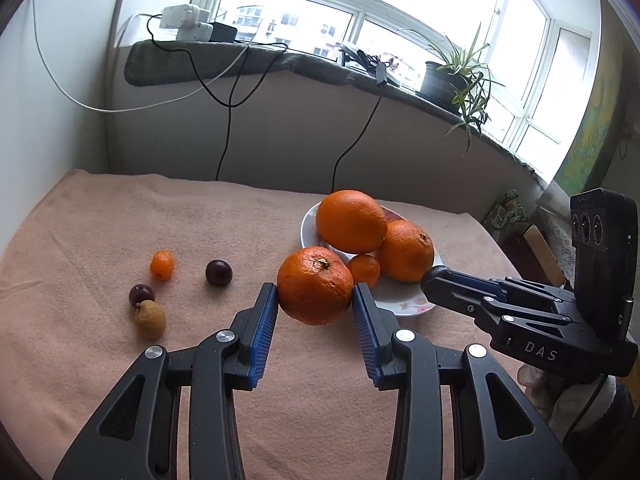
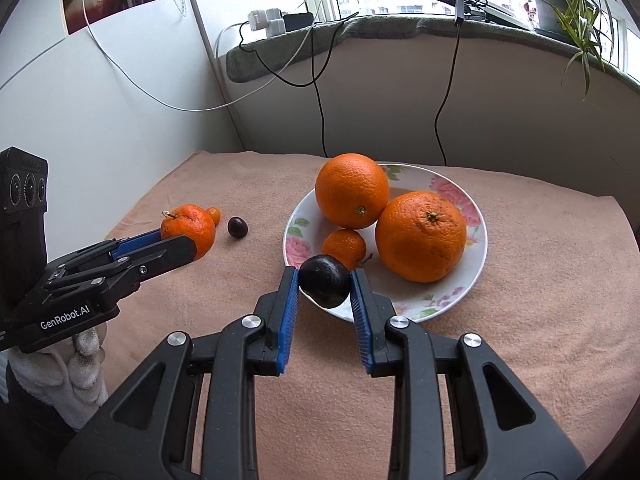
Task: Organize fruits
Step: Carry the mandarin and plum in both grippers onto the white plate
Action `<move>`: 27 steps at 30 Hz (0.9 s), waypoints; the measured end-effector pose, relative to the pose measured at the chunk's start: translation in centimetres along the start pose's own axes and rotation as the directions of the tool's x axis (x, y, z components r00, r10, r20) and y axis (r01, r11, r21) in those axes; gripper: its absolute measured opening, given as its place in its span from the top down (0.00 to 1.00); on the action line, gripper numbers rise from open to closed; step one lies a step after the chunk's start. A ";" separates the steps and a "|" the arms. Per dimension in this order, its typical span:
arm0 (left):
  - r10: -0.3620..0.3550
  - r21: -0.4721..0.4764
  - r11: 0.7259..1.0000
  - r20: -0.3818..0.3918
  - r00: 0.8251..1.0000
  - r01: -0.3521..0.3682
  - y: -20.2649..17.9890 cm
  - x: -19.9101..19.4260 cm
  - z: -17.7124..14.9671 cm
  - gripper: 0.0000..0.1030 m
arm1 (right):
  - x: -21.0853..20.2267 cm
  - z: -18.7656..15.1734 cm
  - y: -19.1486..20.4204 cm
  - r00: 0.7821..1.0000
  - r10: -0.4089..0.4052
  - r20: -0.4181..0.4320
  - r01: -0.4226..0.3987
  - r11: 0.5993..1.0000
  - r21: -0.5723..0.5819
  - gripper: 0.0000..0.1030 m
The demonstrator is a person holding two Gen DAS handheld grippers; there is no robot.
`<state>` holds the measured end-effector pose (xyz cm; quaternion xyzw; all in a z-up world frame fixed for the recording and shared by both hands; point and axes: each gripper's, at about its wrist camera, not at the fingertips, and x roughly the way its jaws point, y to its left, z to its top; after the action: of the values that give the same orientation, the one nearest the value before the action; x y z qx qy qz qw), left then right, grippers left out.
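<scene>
We are pinching a soft, round tangerine (image 1: 315, 291) in our left gripper (image 1: 315, 306), a slippery dark plum (image 2: 324, 286) in our right gripper (image 2: 324, 294), both across the middle.

Daylight is pouring in through the window (image 1: 400, 8) at the far side, and its panes are blowing out to near white in both views. The peach cloth (image 1: 100, 240) is lying evenly lit, with only soft, faint shadows showing under the fruit. The wall (image 1: 280, 140) below the sill is sitting in dim shade. Both fisheye views are bending straight lines strongly and darkening to black at the corners. Focus is staying sharp, with no motion blur showing.
</scene>
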<state>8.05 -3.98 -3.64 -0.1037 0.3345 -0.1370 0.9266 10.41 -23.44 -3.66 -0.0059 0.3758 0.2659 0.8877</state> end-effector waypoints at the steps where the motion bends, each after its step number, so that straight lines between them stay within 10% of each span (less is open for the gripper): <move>1: -0.005 0.004 1.000 -0.003 1.000 0.005 -0.3 0.3 0.1 0.64 | -0.1 -0.1 -0.3 1.000 -0.003 0.000 0.003 1.000 0.005 0.73; 27: -0.029 0.056 0.998 -0.075 0.997 0.033 -3.4 5.3 1.0 0.64 | 1.7 -0.3 -2.9 0.999 -0.020 -0.033 0.022 0.998 0.051 0.73</move>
<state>12.00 -8.85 -5.05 -0.0770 0.3630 -0.1646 0.9139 12.55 -25.19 -5.57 0.0088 0.3969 0.2465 0.8841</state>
